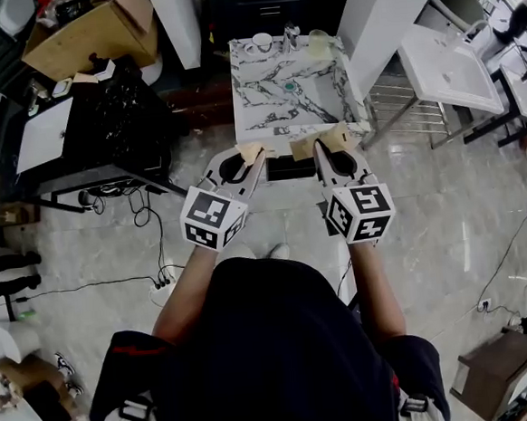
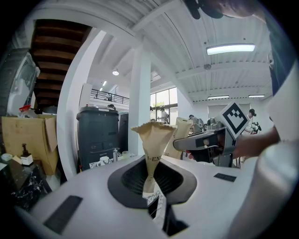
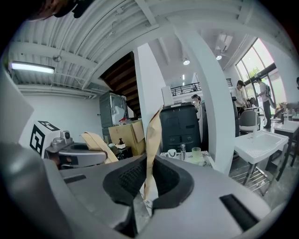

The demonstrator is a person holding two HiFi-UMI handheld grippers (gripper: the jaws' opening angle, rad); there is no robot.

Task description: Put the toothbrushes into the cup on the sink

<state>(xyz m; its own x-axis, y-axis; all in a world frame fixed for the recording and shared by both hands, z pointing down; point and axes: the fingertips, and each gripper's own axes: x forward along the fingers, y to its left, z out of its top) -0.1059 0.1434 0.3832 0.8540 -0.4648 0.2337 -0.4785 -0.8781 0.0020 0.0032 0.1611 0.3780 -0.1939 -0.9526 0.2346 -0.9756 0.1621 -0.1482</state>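
Observation:
In the head view my left gripper and right gripper hang side by side just short of the front edge of the marble-patterned sink. Each is shut on a brown paper-wrapped toothbrush, the left one and the right one both standing up from between the jaws. A white cup and a pale glass stand at the sink's far edge beside the faucet. From the left gripper view the right gripper shows alongside.
A black cabinet and a cardboard box stand to the left of the sink. A white pillar and a white basin on a metal frame are to its right. Cables lie on the floor at the left.

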